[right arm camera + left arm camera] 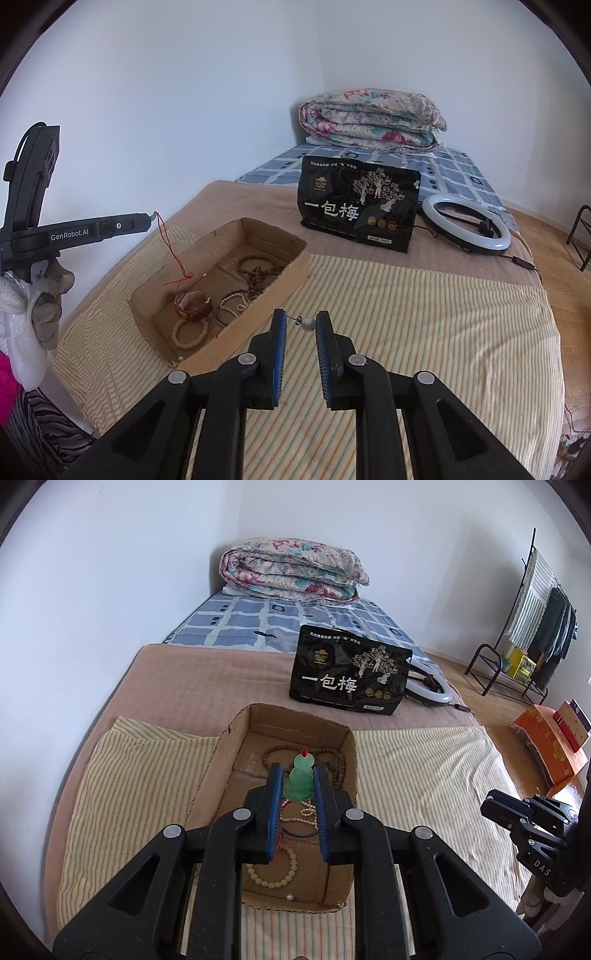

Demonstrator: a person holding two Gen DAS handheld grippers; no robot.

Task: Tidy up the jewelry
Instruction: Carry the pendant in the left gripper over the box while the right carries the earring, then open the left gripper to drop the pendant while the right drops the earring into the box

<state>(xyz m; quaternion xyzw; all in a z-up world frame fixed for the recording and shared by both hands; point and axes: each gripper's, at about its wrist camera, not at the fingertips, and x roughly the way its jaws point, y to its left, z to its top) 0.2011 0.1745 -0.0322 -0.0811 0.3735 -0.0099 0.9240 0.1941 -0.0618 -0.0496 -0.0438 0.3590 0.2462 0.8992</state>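
While the left claw (298,781) is clamped on a carved green jade pendant (300,780), held up over the shallow brown cardboard box (295,258) with its thin red cord (170,251) dangling into it, the right claw (301,323) pinches a small white pearl stud earring (307,324) just beside the box's near wall. Looks like we're mid-drop-off. Wooden bead strings (258,271) and a cream bead bracelet (190,332) already sit inside. Next up, I'd guess: lower, aim for a bare patch of box floor, then let go gently.

Green jade pendant (300,780) — seemingly above box (236,746)
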